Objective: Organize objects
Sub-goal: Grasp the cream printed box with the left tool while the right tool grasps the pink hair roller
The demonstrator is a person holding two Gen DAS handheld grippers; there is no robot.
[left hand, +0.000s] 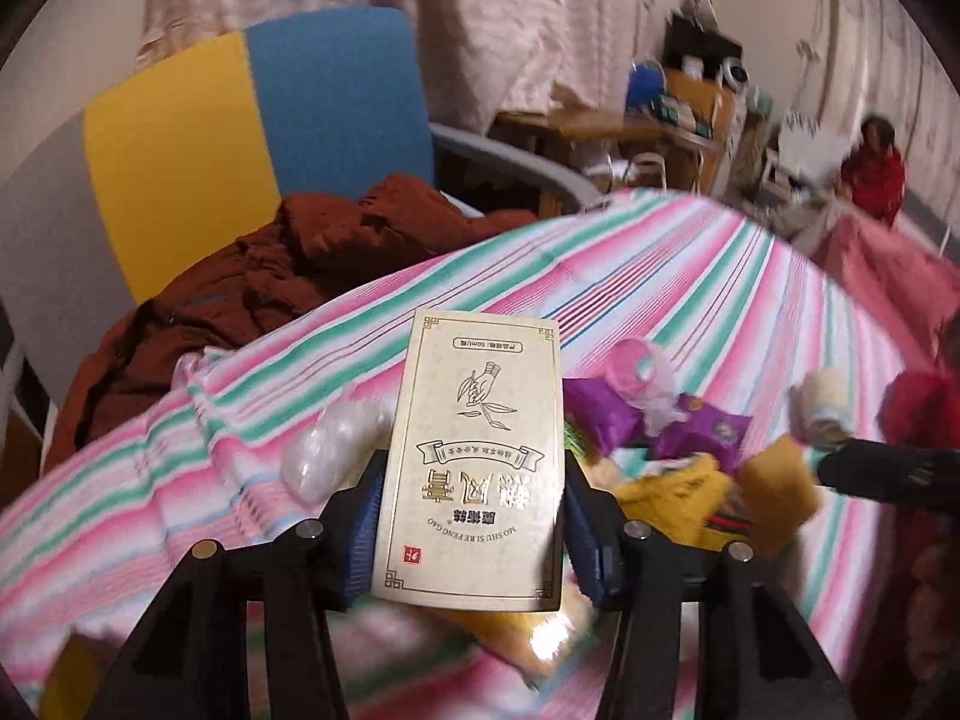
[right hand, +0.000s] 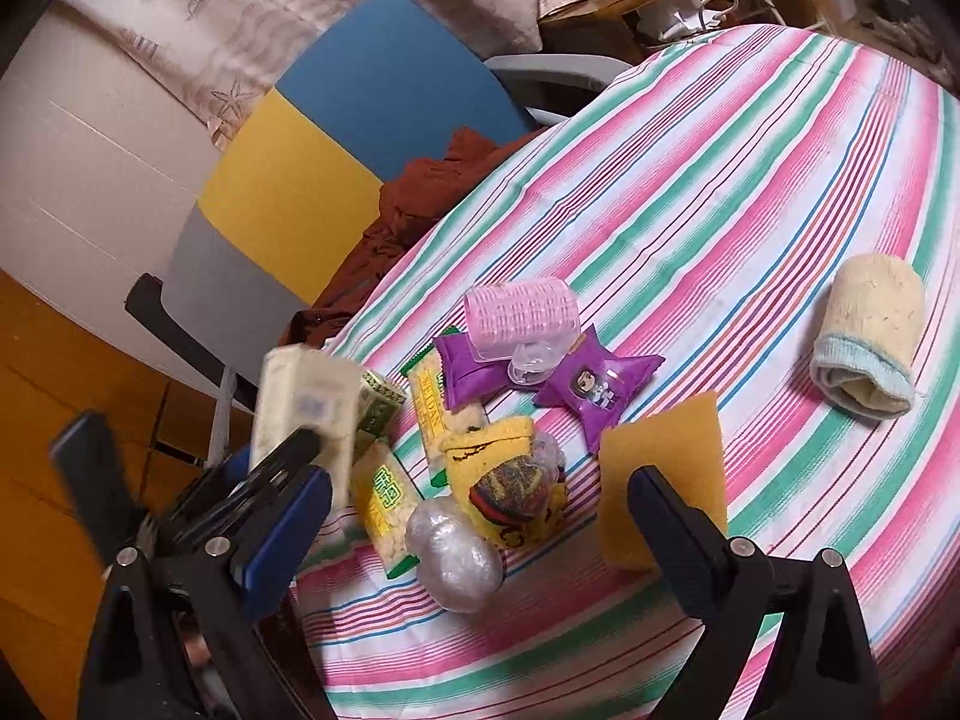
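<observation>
My left gripper (left hand: pixel 471 516) pinches the cream box (left hand: pixel 474 456) between its 2 blue pads, and the box is lifted above the striped cloth (left hand: pixel 690 300). In the right wrist view the same box (right hand: pixel 306 414) sits at the left edge of the pile. My right gripper (right hand: pixel 480 516) is spread wide over the pile, holding nothing. Below it lie a clear wrapped ball (right hand: pixel 453 561), 2 purple packets (right hand: pixel 594 390) and a pink roller (right hand: pixel 522 318). An orange sponge (right hand: pixel 666 480) is just beside the right pad. A rolled towel (right hand: pixel 867 336) lies far right, well apart.

Snack packets (right hand: pixel 420 450) heaped on the tablecloth (right hand: pixel 750 168), rolled sock (right hand: pixel 867 336) well right, chair (right hand: pixel 336 138) behind.
</observation>
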